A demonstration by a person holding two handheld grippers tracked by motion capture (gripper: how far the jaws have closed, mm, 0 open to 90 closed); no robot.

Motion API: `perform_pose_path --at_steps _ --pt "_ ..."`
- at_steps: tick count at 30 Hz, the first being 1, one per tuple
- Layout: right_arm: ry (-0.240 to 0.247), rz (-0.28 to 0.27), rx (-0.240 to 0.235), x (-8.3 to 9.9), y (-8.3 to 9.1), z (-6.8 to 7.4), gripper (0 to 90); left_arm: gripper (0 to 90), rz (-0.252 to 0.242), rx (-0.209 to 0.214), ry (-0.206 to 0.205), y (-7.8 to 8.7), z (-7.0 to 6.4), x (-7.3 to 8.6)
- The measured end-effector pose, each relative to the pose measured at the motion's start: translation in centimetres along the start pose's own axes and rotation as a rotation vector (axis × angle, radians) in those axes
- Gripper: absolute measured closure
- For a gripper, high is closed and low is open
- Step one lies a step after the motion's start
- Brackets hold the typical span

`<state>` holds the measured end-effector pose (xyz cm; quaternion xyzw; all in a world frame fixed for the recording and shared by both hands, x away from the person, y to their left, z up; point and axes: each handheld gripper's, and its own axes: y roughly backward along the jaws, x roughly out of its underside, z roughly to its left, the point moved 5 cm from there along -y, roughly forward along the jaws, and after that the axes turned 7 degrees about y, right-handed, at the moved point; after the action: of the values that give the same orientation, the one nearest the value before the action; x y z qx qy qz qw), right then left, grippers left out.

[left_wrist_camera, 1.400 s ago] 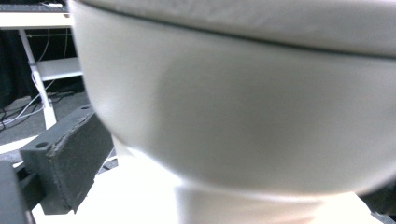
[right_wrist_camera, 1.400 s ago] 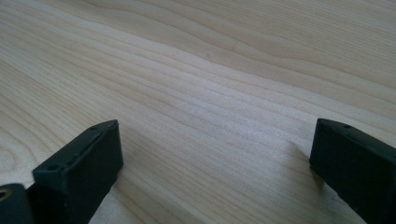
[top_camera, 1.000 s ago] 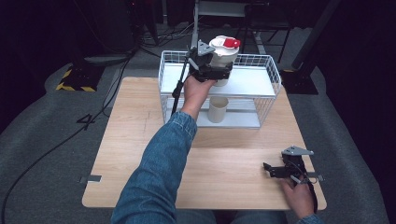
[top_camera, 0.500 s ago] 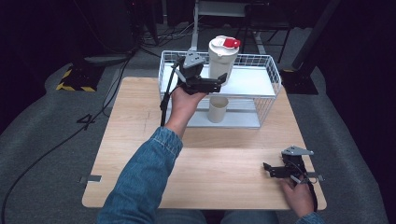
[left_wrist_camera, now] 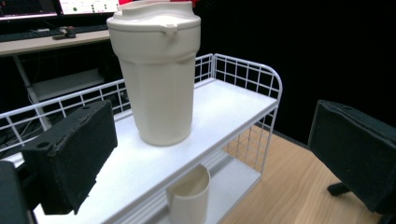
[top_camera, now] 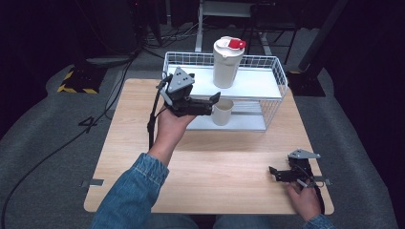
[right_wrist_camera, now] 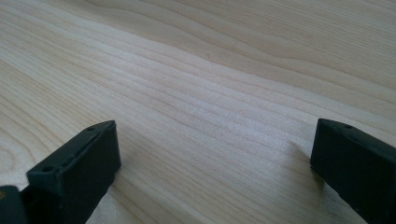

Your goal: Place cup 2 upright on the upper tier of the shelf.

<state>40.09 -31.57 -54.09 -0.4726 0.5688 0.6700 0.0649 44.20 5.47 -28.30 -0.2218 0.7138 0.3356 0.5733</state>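
Observation:
A tall white pitcher point(top_camera: 228, 62) with a red tab on its lid stands upright on the top shelf of a white wire rack point(top_camera: 260, 86). In the left gripper view the pitcher point(left_wrist_camera: 156, 74) is free, ahead of the jaws and apart from them. A small white cup point(top_camera: 222, 112) sits on the rack's lower shelf, and it appears as the cup point(left_wrist_camera: 189, 196) below the top shelf point(left_wrist_camera: 233, 112). My left gripper point(top_camera: 213, 104) hangs open in front of the rack with nothing in it. My right gripper point(top_camera: 273, 173) rests open on the wooden table point(top_camera: 229, 162) near its front right corner.
The rack stands at the table's far edge, its wire rim around the top shelf. A black cable point(top_camera: 153, 119) trails from the left gripper. Bare wood point(right_wrist_camera: 210, 93) lies between the right gripper's jaws. Dark floor and equipment surround the table.
My left gripper let go of the pitcher, which now stands on the top shelf. It drew back toward the person and down to the left. The right gripper stayed put.

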Motion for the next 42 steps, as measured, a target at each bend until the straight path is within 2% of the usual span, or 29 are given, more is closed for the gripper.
perform_pose_path --at_steps 12,16,17,18,19,24,28,29,31,33,35,40,42 --pt "0.000 0.000 0.000 0.0 0.0 0.0 1.7 1.9 0.044 0.019 0.019 3.4 -0.3 3.2" --pt "0.000 0.000 0.000 0.0 0.0 0.0 1.8 2.0 0.079 0.012 0.009 4.8 -0.3 5.2" --pt "0.000 0.000 0.000 0.0 0.0 0.0 1.8 1.9 0.079 0.012 0.009 4.8 -0.3 5.2" --pt "0.000 0.000 0.000 0.0 0.0 0.0 1.8 2.0 0.091 0.014 0.009 5.1 -0.2 6.0" --pt "0.000 0.000 0.000 0.0 0.0 0.0 1.8 2.0 0.091 0.014 0.009 5.1 -0.2 6.0" --pt "0.000 0.000 0.000 0.0 0.0 0.0 1.7 2.1 0.130 0.010 0.018 6.0 -0.1 8.3" --pt "0.000 0.001 0.001 0.0 0.0 0.0 1.7 2.1 0.153 -0.001 0.025 6.6 0.1 9.9" --pt "0.000 0.000 0.000 0.0 0.0 0.0 1.7 2.4 0.173 -0.004 0.024 6.9 0.3 10.5" --pt "0.000 0.000 0.000 0.0 0.0 0.0 1.7 2.6 0.184 -0.006 0.026 7.1 0.5 10.9" --pt "0.000 0.000 0.000 0.0 0.0 0.0 1.8 3.1 0.216 -0.009 0.055 7.8 0.7 12.0" --pt "0.000 0.000 0.000 0.0 0.0 0.0 1.7 3.1 0.222 -0.014 0.057 8.0 0.8 12.5" --pt "0.000 0.000 0.000 0.0 0.0 0.0 1.7 3.2 0.247 -0.039 0.085 8.6 1.4 15.0" --pt "0.000 0.000 0.000 0.0 0.0 0.0 1.7 3.6 0.270 -0.050 0.082 8.8 1.7 16.0"
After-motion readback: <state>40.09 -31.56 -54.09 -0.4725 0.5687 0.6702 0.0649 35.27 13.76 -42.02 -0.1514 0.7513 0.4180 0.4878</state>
